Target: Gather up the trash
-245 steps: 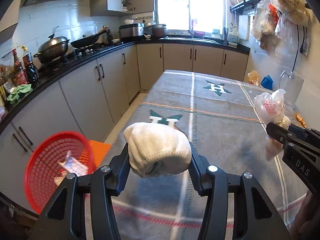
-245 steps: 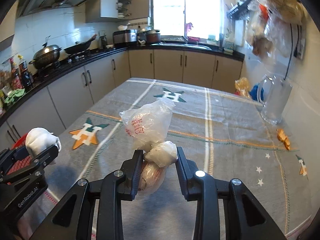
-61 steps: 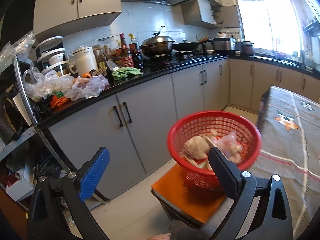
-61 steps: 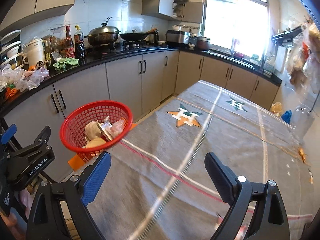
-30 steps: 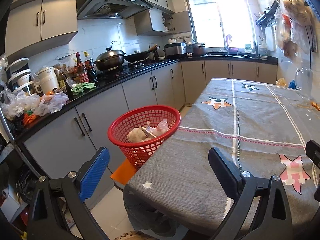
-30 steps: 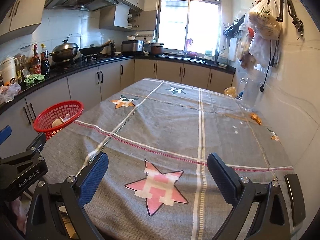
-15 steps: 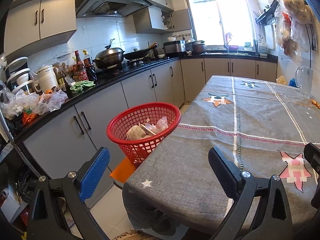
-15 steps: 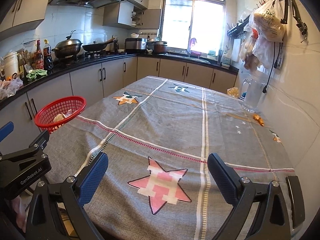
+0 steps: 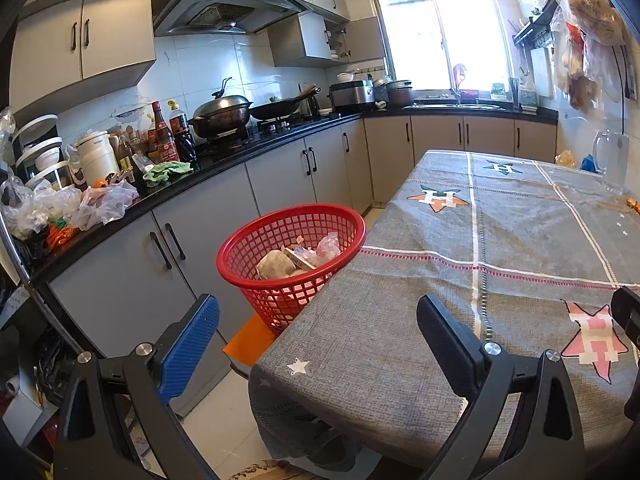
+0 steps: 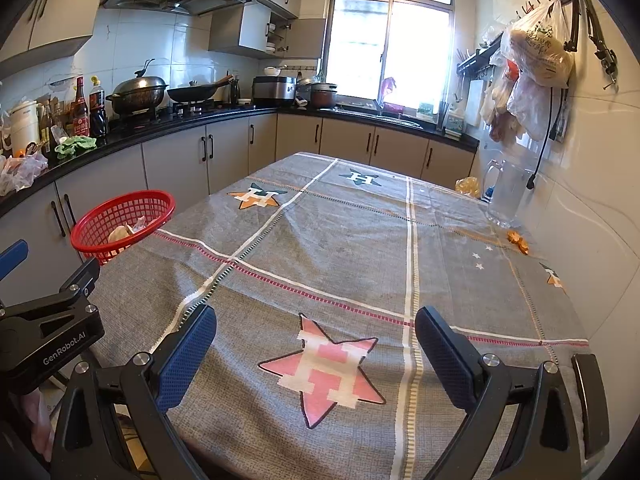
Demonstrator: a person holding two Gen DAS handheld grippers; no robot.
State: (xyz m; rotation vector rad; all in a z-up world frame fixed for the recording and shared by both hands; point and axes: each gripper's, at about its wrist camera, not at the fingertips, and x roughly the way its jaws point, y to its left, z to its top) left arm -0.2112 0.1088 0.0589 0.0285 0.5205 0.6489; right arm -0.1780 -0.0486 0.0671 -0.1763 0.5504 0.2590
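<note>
A kitchen with grey cupboards surrounds a counter (image 10: 360,240) under a grey star-patterned cloth. One red basket (image 9: 256,240) sits on an orange stool just off the counter's left edge, likely so scraps drop straight in; it holds a few pieces of trash (image 9: 298,258), a pale wad and crinkled wrappers. Two grippers hover at the near edge: the left gripper (image 9: 318,336) and right gripper (image 10: 316,346) both gape wide, holding nothing. One clear jug (image 10: 506,196) stands at the right edge, with orange scraps (image 10: 518,240) beside it, perhaps the remaining trash.
</note>
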